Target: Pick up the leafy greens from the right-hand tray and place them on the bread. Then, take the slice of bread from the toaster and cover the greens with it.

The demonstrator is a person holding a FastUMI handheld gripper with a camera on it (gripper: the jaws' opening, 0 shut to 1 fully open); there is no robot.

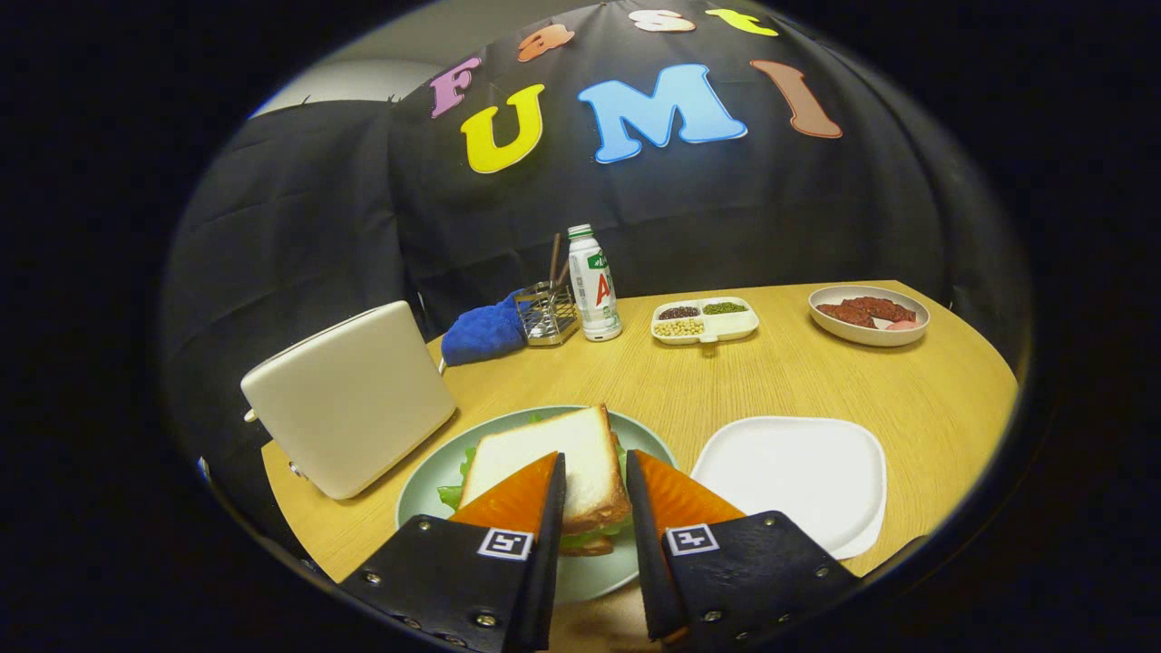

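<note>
A white bread slice lies flat on top of the leafy greens, which stick out at its left edge. Under them a second bread slice shows its crust. The stack sits on a pale green plate. My gripper is open, its fingers hovering over the near right part of the top slice, and the slice's right edge shows in the gap between them. The cream toaster stands left of the plate. To the right of the plate is a bare white tray.
Beyond the plate, along the back of the wooden table, stand a blue cloth, a wire holder, a white bottle, a divided dish of beans and a bowl of meat.
</note>
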